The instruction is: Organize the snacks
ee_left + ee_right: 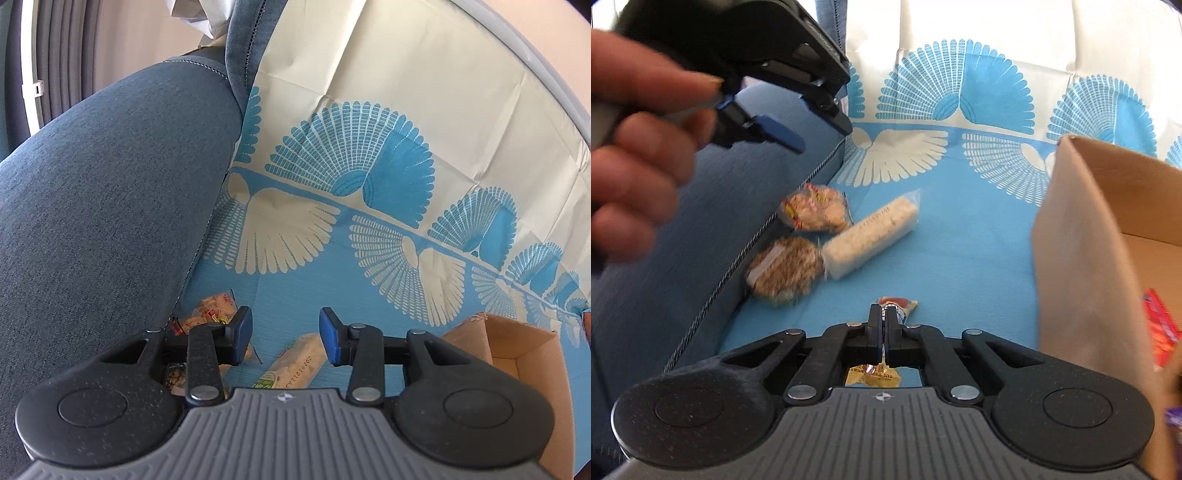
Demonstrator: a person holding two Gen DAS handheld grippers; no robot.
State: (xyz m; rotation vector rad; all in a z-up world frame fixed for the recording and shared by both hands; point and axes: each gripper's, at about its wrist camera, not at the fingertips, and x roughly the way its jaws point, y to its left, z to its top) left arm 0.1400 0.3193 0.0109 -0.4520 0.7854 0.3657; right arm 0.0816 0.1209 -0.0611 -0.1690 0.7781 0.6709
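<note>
My left gripper (285, 334) is open and empty, held above a long pale cracker pack (291, 363) and a clear bag of small snacks (214, 314) on the blue-and-cream cloth. In the right wrist view the left gripper (775, 133) hangs in the air at upper left. My right gripper (885, 325) is shut on a small gold-wrapped snack packet (897, 306), low over the cloth. Ahead of it lie the cracker pack (871, 236), the bag of small snacks (816, 208) and a round brown snack pack (783, 271).
An open cardboard box (1082, 258) stands at the right with a red packet (1160, 326) inside; it also shows in the left wrist view (517, 343). A blue-grey sofa cushion (103, 206) borders the snacks on the left. The patterned cloth (369, 110) stretches beyond.
</note>
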